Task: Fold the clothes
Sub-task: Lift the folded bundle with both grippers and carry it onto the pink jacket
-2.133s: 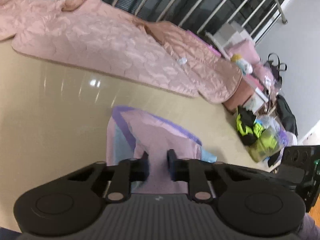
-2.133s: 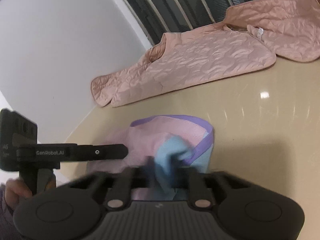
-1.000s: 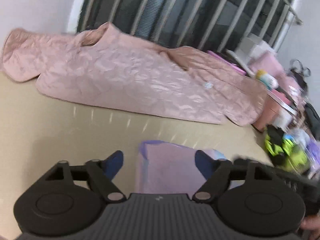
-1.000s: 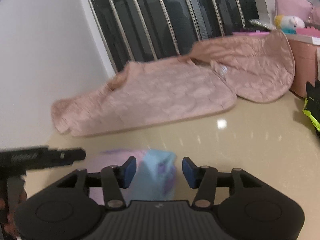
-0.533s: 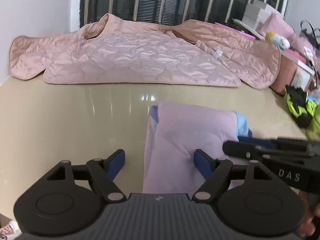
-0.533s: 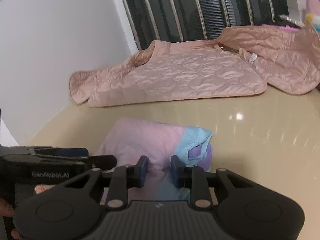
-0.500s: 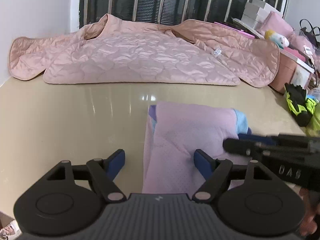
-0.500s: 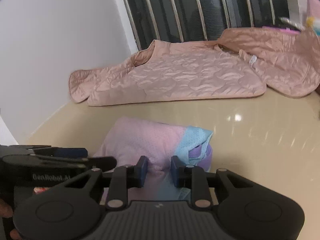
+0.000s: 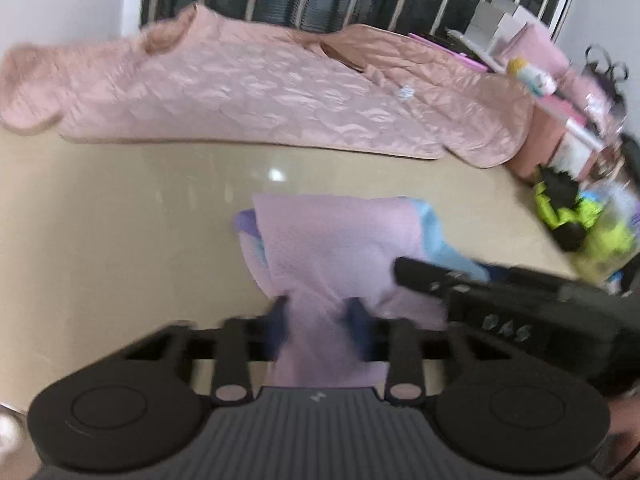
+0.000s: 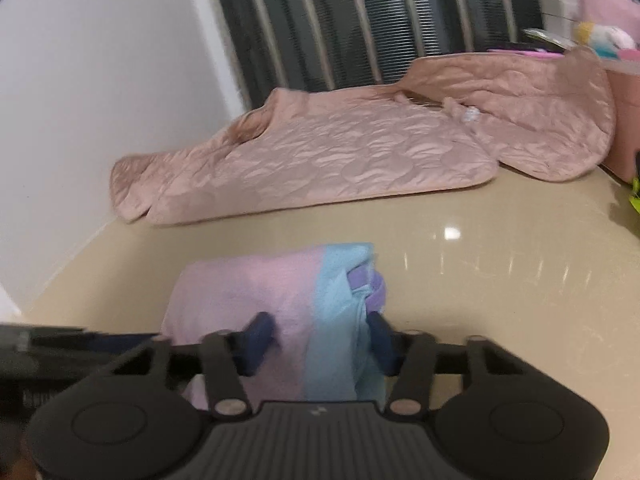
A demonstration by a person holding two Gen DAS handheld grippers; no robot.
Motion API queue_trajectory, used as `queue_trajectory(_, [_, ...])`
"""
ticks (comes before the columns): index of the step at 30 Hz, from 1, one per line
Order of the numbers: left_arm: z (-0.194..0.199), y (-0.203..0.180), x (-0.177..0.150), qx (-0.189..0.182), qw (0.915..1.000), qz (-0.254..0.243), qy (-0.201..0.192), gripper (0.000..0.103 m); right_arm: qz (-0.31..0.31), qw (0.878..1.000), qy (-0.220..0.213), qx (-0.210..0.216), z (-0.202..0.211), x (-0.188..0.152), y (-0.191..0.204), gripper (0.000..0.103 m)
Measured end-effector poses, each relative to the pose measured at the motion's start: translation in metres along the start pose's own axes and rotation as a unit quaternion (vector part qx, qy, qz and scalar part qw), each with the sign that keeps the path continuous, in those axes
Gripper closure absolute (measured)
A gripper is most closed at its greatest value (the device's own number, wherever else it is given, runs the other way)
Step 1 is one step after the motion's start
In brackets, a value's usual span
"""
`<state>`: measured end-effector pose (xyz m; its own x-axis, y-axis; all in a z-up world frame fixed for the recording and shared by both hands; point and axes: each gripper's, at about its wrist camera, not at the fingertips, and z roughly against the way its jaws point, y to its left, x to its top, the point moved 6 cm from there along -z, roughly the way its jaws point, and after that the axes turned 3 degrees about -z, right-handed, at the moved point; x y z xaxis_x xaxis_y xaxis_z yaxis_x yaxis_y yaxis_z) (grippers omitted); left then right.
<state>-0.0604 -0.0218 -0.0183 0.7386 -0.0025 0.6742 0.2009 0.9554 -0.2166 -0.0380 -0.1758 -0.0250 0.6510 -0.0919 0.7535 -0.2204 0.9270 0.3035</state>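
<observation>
A small pink garment (image 9: 332, 248), with light blue and purple panels showing at one side, lies on the beige tabletop (image 9: 120, 220) just in front of me, already folded into a compact, roughly square bundle of several layers. My left claw (image 9: 318, 320) has its two dark blue fingers narrowed around the near edge of the pink cloth; the picture is blurred, so I cannot tell whether they truly pinch it. My right claw (image 10: 318, 338) is spread wide, one finger over the pink part and the other by the blue and purple edge, holding nothing. I judge this garment nearly finished, with perhaps one last fold or a tidying of the loose blue corner left. Well behind it, along the far edge of the tabletop by a barred window, a large quilted pink jacket (image 10: 340, 152) lies spread flat and unfolded, so most of the job seems to remain. Farther to the right sits a jumble of boxes, bags and a bright yellow-green item (image 9: 580, 216).
</observation>
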Motion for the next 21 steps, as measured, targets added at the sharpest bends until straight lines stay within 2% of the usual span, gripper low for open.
queue_trajectory(1, [0.0,0.001,0.0,-0.006,0.9999,0.009,0.001,0.082,-0.009,1.0,0.005,0.009,0.0,-0.001,0.001,0.078])
queue_trajectory(4, [0.001,0.009,-0.002,-0.026,0.9985,0.048,-0.004,0.088,-0.019,1.0,0.006,0.017,0.003,-0.004,0.003,0.085])
queue_trajectory(7, [0.007,0.009,0.001,-0.025,0.9985,0.047,-0.015,0.09,-0.008,1.0,-0.001,0.018,0.008,-0.004,0.006,0.091])
queue_trajectory(10, [0.017,0.004,0.009,-0.018,0.999,0.028,-0.032,0.091,-0.012,1.0,-0.01,0.025,0.016,-0.002,0.011,0.092])
queue_trajectory(13, [0.027,-0.001,0.022,-0.027,0.9982,0.019,-0.05,0.092,-0.005,0.999,-0.03,0.03,0.028,0.008,0.015,0.092])
queue_trajectory(21, [0.049,-0.024,0.099,-0.046,0.9902,-0.027,-0.129,0.097,0.038,0.994,-0.096,0.029,0.054,0.079,0.017,0.092])
